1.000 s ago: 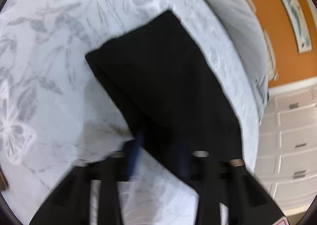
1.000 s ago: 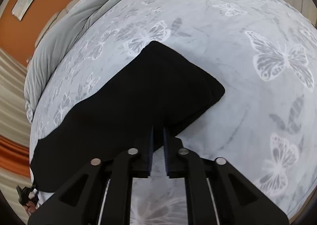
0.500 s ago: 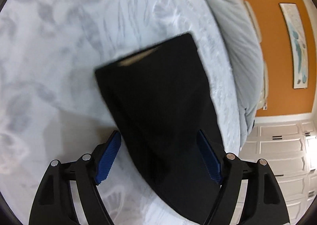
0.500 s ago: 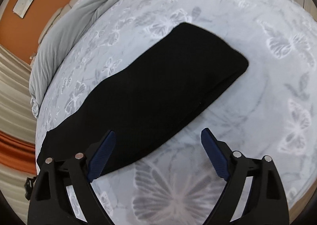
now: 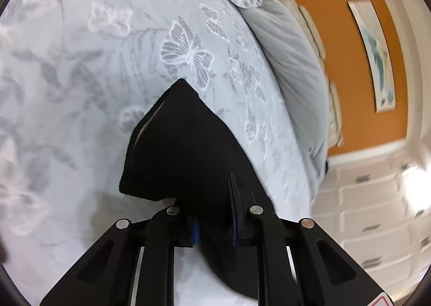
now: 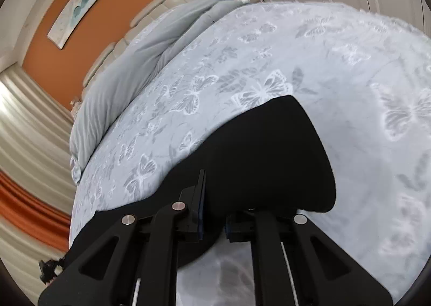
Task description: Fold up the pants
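Both tongs, left (image 5: 214, 221) and right (image 6: 212, 221), have just been closed and are clamped on the black pants (image 5: 186, 149), already partly folded on the butterfly bedspread (image 5: 80, 63); another fold seems left.

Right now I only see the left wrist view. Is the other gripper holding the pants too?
Observer: Yes. The right gripper has just been closing, and the pants are pinched between its jaws.
Operator: What does that end of the pants look like?
Observer: It runs ahead of the gripper and ends in a smooth, rounded edge against the bedspread.
Operator: Is there anything in the room that I miss?
Observer: Curtains with an orange band hang at the left of that view.
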